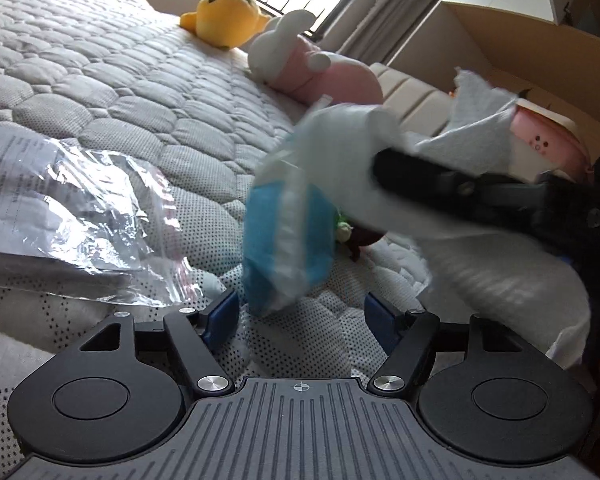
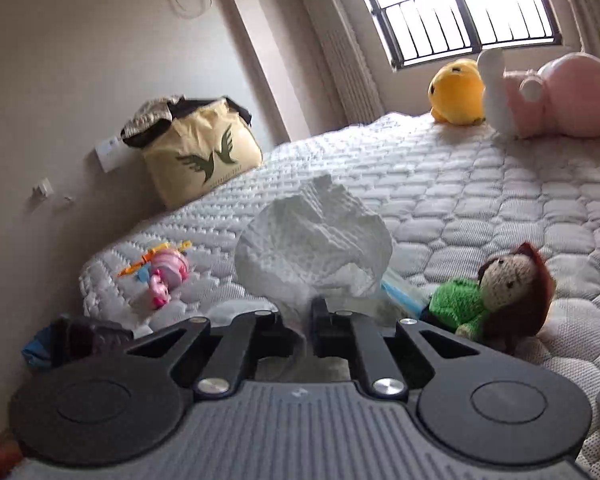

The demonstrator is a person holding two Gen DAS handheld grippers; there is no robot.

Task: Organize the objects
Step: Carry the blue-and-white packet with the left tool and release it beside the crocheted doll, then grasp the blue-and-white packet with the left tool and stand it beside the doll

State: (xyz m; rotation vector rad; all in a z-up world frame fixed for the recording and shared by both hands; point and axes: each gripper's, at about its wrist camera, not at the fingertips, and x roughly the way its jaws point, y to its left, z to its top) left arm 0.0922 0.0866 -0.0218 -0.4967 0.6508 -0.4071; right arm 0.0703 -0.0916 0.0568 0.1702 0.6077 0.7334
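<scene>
My right gripper (image 2: 302, 312) is shut on a crumpled white tissue (image 2: 316, 240) that billows up in front of its fingers. In the left wrist view the right gripper (image 1: 384, 168) reaches in from the right, with the tissue (image 1: 352, 148) wrapped over its tip. A blue and white tissue pack (image 1: 284, 240), blurred, hangs tilted just under the tissue, above the quilted mattress (image 1: 140, 80). A sliver of the pack (image 2: 400, 292) shows below the tissue. My left gripper (image 1: 300, 314) stands open low over the mattress, just short of the pack, with nothing between its blue pads (image 1: 220, 312).
A clear plastic bag (image 1: 80, 208) with printed paper lies at left. Yellow plush (image 1: 224, 16) and pink-white rabbit plush (image 1: 300, 60) sit at the far edge. A knitted doll (image 2: 500, 292), a pink toy (image 2: 166, 276) and a cream bag (image 2: 204, 156) are on the bed. A cardboard box (image 1: 520, 40) stands right.
</scene>
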